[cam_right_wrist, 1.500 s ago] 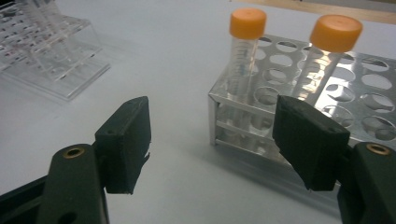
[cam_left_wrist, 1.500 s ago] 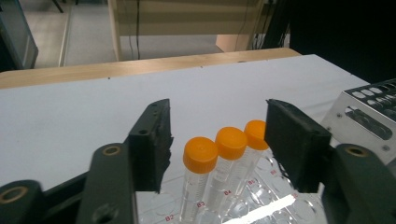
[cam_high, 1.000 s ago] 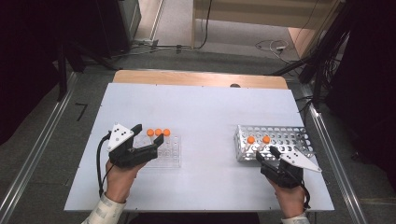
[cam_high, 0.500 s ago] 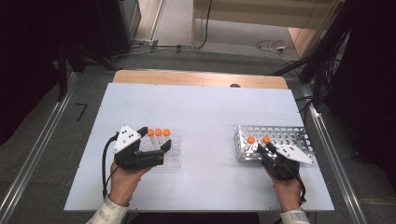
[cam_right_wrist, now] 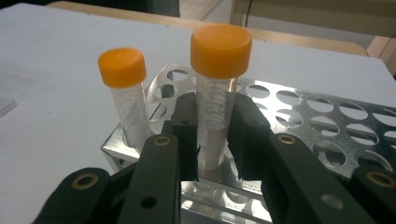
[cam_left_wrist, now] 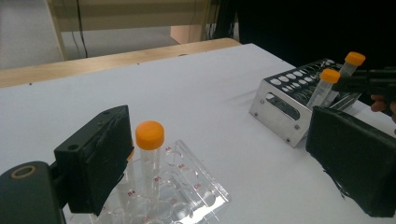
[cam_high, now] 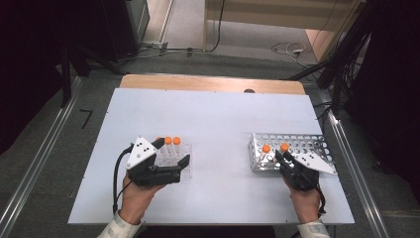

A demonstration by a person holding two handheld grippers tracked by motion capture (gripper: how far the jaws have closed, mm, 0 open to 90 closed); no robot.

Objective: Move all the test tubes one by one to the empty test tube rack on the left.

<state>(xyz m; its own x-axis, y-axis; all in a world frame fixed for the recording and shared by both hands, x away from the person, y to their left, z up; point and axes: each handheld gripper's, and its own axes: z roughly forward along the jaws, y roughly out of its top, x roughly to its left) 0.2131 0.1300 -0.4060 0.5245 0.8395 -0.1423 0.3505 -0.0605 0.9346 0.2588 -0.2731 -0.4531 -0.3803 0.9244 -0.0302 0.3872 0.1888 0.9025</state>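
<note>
A clear plastic rack [cam_high: 174, 163] at the left holds orange-capped tubes [cam_high: 172, 141]. My left gripper [cam_high: 174, 151] stands open, its jaws straddling the rack's near end; they have just been opening. In the left gripper view one capped tube [cam_left_wrist: 149, 140] stands next to the left pad [cam_left_wrist: 100, 154], untouched. At the right a perforated metal rack [cam_high: 307, 145] holds two orange-capped tubes. My right gripper [cam_right_wrist: 212, 135] has just been closing, and its pads now press on the nearer tube [cam_right_wrist: 219, 46]. The other tube [cam_right_wrist: 122, 67] stands free beside it.
A white table [cam_high: 218, 119] carries both racks, with a wooden strip [cam_high: 208, 83] along its far edge. Several holes of the metal rack [cam_right_wrist: 327, 121] hold nothing. Dark equipment and cables lie on the floor beyond the table.
The left gripper's jaws have widened and now straddle the clear rack's end. The right gripper's jaws have closed on the tube in the metal rack.
</note>
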